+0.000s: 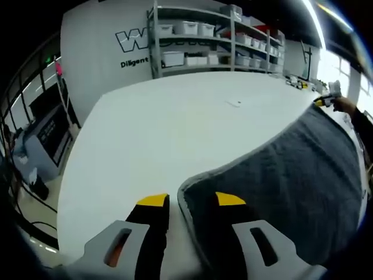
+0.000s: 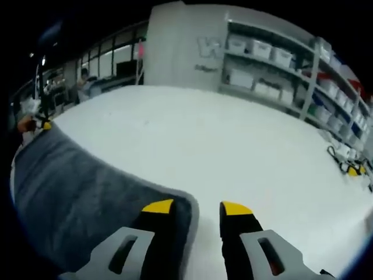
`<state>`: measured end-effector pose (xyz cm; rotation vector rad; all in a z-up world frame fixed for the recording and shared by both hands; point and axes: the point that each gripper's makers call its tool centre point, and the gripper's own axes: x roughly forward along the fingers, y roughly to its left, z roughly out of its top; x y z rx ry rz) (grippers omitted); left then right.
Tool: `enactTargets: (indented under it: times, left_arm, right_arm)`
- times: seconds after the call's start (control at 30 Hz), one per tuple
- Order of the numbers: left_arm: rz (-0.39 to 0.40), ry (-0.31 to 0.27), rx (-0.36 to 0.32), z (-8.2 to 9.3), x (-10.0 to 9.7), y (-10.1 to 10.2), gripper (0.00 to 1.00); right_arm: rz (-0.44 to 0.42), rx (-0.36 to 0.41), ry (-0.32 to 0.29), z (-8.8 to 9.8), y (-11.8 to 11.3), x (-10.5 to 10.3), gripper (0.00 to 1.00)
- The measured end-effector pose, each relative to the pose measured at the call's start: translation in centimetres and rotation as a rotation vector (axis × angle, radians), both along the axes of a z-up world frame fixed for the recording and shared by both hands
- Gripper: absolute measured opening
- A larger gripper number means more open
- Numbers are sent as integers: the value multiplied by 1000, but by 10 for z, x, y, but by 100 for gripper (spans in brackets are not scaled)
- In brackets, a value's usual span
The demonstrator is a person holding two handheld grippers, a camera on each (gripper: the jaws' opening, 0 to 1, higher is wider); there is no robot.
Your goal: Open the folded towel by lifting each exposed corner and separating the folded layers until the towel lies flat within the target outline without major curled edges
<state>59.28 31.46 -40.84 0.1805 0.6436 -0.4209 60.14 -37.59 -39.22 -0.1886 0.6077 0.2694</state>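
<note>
White tabletop [image 1: 175,140] runs broad and bare under both cameras, with grey shelving [image 1: 215,41] full of pale bins against the far wall.

At the left gripper [image 1: 191,201], the two yellow-tipped jaws stand apart with a clear gap between them. One dark grey towel [image 1: 291,181] lies on the table, and its near rounded corner sits right at that gap: the right jaw is over the cloth, the left jaw over bare table just beside the hem. Whether either jaw presses the fabric cannot be told. From that corner the towel spreads away to the right, its pale-edged hem curving up toward the far end, where a hand [image 1: 345,105] holds a yellow-tipped tool at the opposite corner.

At the right gripper [image 2: 198,207], the jaws are likewise parted, nothing clamped between them. Here the towel [image 2: 76,186] has a corner under the left jaw, while the right jaw stands over bare white table. The cloth stretches away to the left, flat as far as it shows, to a far corner where a hand [image 2: 26,123] and yellow tips appear. Beyond, on the table's right side, a few small objects [image 2: 349,166] lie well apart from the towel.
</note>
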Motion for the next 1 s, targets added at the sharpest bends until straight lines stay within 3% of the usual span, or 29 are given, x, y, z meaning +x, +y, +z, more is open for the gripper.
enactTargets:
  times: [0.1,0.13,0.2,0.47,0.83,1.0]
  left_arm:
    - [-4,15,-5,-5,0,0,20]
    - [-8,18,-16,-6,-1,-2,16]
    - [-11,11,-18,-5,-1,-3,2]
    - [-17,-8,-28,-3,1,-1,2]
    - [-13,-28,-34,-4,5,-1,2]
    - [-5,-55,-6,-4,12,1,1]
  right_arm:
    - [-6,22,13,-4,2,-2,20]
    - [-9,38,10,-4,2,-1,13]
    - [-10,45,10,-5,2,-1,4]
    - [-30,40,21,-8,5,-7,0]
    - [-34,-61,-6,-16,6,-4,0]
    - [-34,-86,-8,-21,7,-1,0]
